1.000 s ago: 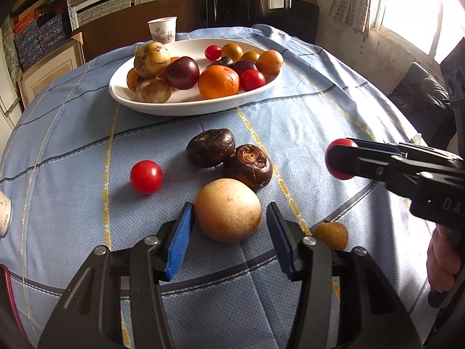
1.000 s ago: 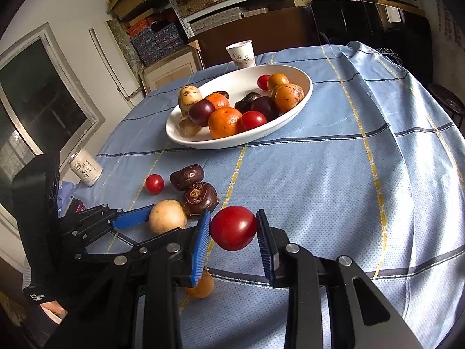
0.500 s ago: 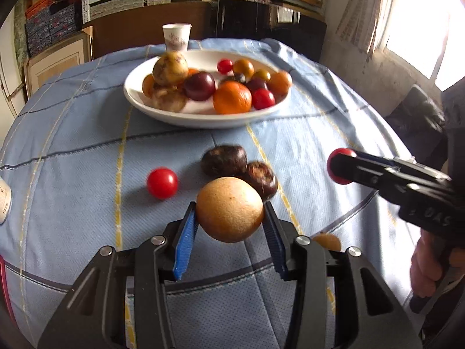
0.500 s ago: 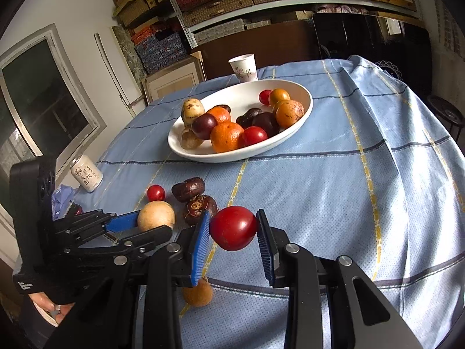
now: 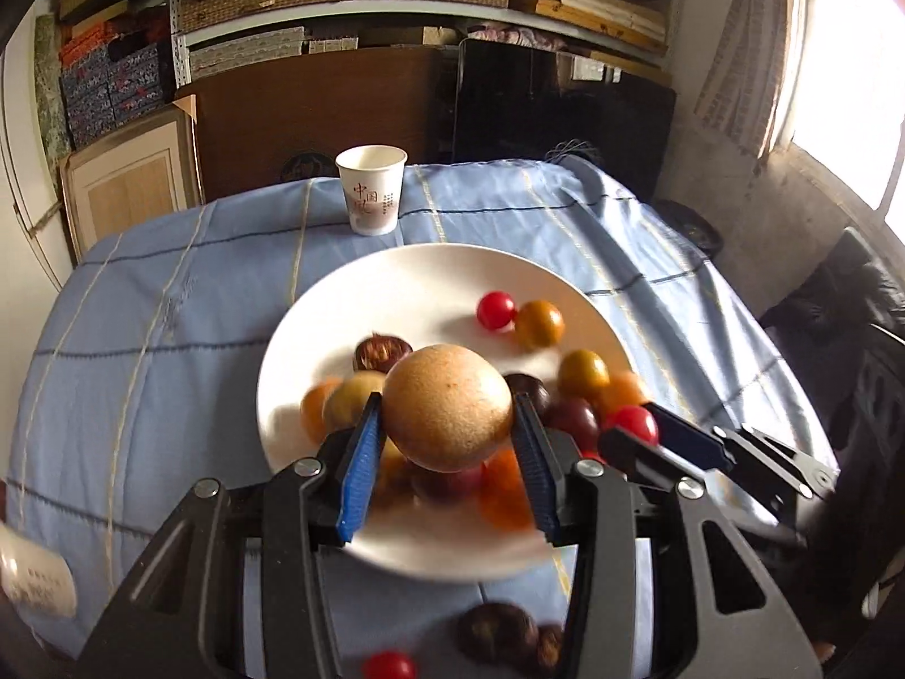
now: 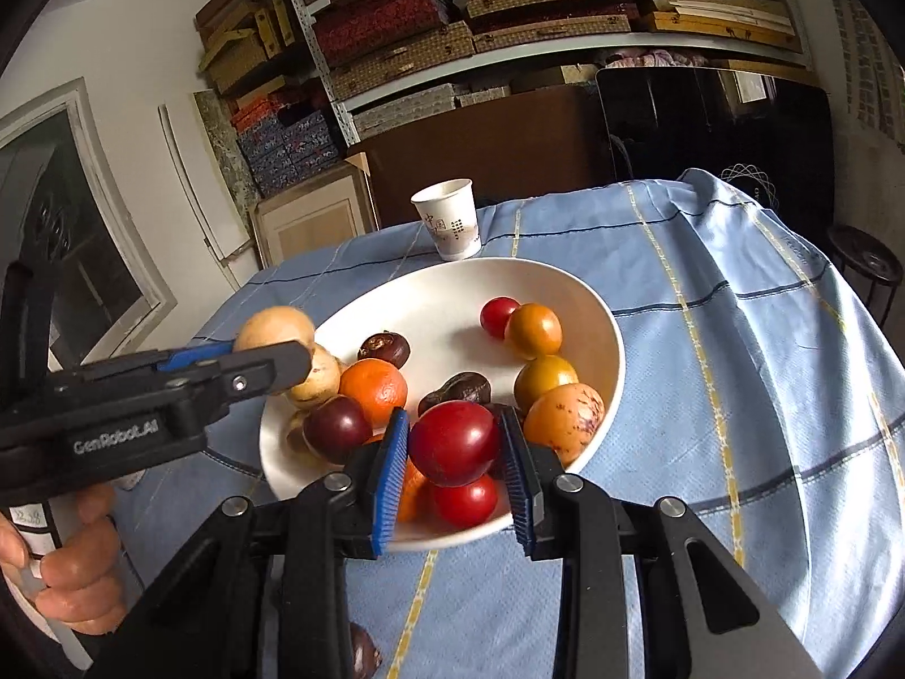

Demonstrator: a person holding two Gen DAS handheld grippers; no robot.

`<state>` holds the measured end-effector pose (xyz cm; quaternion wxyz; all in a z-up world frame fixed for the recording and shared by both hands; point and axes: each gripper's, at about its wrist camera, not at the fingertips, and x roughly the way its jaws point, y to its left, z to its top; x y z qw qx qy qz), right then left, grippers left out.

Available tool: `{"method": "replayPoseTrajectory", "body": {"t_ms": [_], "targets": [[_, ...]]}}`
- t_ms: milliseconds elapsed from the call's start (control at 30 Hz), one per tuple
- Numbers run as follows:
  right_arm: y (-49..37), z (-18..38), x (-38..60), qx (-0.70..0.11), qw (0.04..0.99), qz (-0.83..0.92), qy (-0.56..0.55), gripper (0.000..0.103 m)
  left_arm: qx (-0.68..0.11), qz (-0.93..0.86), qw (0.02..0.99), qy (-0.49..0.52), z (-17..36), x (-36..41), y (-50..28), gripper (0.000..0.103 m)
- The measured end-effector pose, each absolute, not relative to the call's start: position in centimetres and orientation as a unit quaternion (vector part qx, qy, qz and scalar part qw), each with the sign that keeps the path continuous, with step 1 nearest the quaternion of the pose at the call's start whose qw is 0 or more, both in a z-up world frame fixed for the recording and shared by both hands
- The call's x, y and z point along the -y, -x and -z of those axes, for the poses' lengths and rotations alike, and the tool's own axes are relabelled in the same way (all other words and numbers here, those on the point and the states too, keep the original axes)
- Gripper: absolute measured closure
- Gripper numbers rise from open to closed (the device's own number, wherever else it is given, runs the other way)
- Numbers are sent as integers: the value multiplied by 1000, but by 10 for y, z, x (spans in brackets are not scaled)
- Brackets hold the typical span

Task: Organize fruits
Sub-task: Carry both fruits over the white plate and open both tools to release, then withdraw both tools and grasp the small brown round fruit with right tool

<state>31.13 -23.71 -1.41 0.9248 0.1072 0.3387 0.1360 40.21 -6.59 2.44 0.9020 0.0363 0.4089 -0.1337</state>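
At frame centre, the left gripper (image 5: 447, 438) has its jaws clamped on a tan round fruit (image 5: 447, 406) above the white plate (image 5: 430, 277). The right gripper (image 6: 455, 461) has its jaws clamped on a red tomato (image 6: 454, 441), low centre, over the plate's near rim.

Black claw (image 6: 454, 467) with blue ribbed pads (image 6: 390, 475), silver screws, white "GenRobot.AI" lettering.

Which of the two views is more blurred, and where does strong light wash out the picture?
Left wrist view: fruit in the plate is smeared by motion, the held pear less so; the window at right is blown out. Right wrist view: sharp, evenly lit.
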Motion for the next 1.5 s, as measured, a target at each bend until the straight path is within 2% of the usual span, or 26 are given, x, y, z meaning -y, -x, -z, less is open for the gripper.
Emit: {"method": "replayPoseTrajectory", "body": {"t_ms": [333,367,400,467,567,700,733,800,933,1033,1133,1267,1500], "targets": [[-342,20,225,-339,927,-144,-70,69,-444,99,890,-45,5,79,-467,58],[-343,20,226,-340,926,-147,-74,65,-443,97,890,-43,5,78,-467,54],[-342,19,227,-337,926,-149,-79,59,-442,96,891,-40,3,77,-466,42],[-337,14,227,-328,930,-145,-76,57,-427,91,899,-32,-5,72,-456,33],[-328,5,223,-318,935,-144,-63,57,-406,89,909,-39,-19,68,-434,31],[-312,-4,221,-314,936,-147,-63,56,-383,79,919,-40,-34,53,-397,19],[-307,-5,221,-314,936,-147,-62,54,-376,72,923,-39,-37,47,-384,17],[-295,-5,222,-311,938,-143,-60,44,-363,56,930,-34,-37,33,-358,8],[-267,7,226,-320,935,-139,-55,42,-352,32,935,-12,-16,2,-311,7],[-251,21,225,-341,927,-147,-61,42,-375,16,927,23,12,-20,-291,7],[-239,31,218,-362,916,-163,-61,42,-388,-9,922,-13,26,-23,-284,7],[-221,34,201,-375,906,-194,-38,42,-387,-41,921,-21,27,-30,-277,7],[-195,33,177,-405,879,-244,64,42,-407,-52,912,11,27,-46,-279,7]]}}
